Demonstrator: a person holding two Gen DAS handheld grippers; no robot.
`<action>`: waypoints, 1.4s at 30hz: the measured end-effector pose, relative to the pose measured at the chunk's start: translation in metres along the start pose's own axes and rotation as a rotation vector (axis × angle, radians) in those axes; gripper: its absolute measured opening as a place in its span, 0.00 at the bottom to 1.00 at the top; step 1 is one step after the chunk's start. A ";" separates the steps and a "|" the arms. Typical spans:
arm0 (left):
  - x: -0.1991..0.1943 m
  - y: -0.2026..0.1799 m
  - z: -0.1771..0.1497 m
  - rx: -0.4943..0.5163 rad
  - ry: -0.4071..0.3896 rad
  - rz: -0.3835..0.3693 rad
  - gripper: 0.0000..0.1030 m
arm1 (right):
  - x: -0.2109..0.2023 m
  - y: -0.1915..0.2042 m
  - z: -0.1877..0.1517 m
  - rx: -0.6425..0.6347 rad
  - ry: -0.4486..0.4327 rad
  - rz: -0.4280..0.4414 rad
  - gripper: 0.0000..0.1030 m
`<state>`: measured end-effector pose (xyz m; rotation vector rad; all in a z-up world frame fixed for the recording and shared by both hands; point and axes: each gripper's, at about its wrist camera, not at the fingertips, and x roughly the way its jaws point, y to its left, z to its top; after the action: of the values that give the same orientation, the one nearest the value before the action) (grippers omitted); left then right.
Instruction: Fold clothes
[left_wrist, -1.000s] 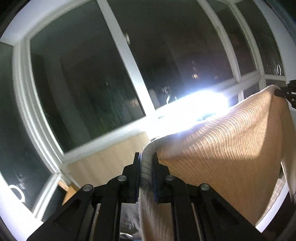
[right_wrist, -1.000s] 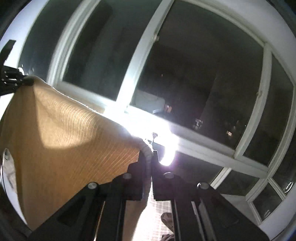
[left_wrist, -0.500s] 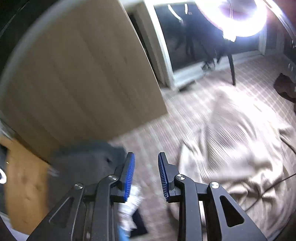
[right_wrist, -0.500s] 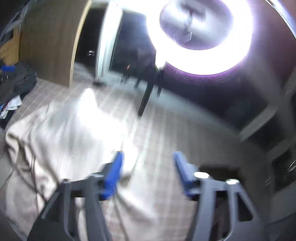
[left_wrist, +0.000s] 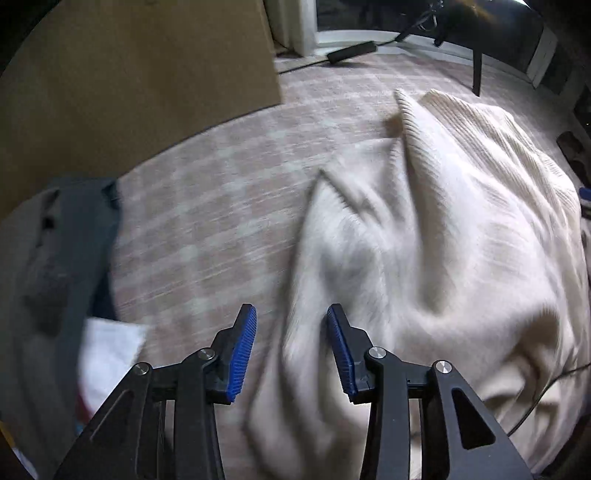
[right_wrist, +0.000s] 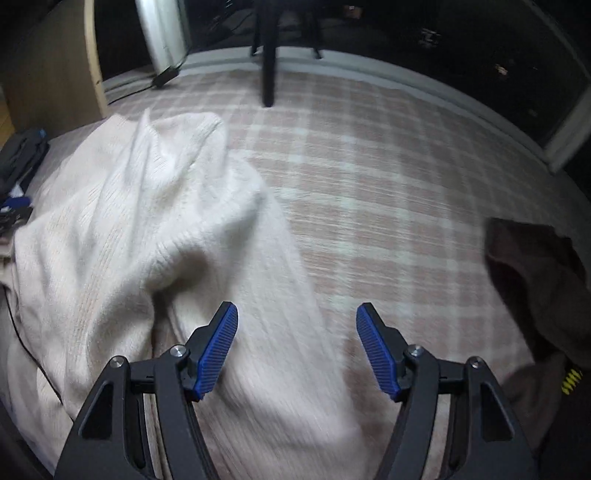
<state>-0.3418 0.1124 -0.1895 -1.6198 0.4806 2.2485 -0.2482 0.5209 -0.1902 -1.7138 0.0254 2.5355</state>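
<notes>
A cream ribbed sweater (left_wrist: 461, 221) lies crumpled on a pink checked surface (left_wrist: 221, 184). My left gripper (left_wrist: 291, 314) points down over the sweater's blurred left edge. Its jaws are opening, and the cloth lies below the gap without the blue pads pressing on it. In the right wrist view the same sweater (right_wrist: 129, 206) fills the left half. My right gripper (right_wrist: 297, 310) hangs open above its right edge. A strip of cloth runs under the gap, untouched by the pads.
A grey garment (left_wrist: 55, 258) and something white (left_wrist: 110, 347) lie at the left, below a wooden panel (left_wrist: 129, 74). A dark brown garment (right_wrist: 535, 277) lies at the right. A black stand leg (right_wrist: 267, 55) rises at the back. A thin cable (right_wrist: 26, 343) crosses the sweater.
A second ago both grippers were shut on the sweater's top edge, holding it up before the window. Both have since let go, tipped downward and dropped; the sweater now lies on the checked surface.
</notes>
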 end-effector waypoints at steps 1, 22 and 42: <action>0.000 -0.006 0.000 0.010 -0.009 0.007 0.33 | 0.002 -0.001 -0.001 0.002 0.002 0.015 0.64; -0.052 0.011 0.029 -0.063 -0.076 0.077 0.35 | -0.050 -0.037 0.028 0.037 -0.098 0.021 0.44; -0.045 -0.040 0.079 -0.008 -0.200 0.163 0.10 | -0.009 -0.026 0.087 0.011 -0.242 0.068 0.04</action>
<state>-0.3772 0.1806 -0.1264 -1.3843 0.5695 2.5016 -0.3234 0.5511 -0.1487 -1.4142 0.0836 2.7676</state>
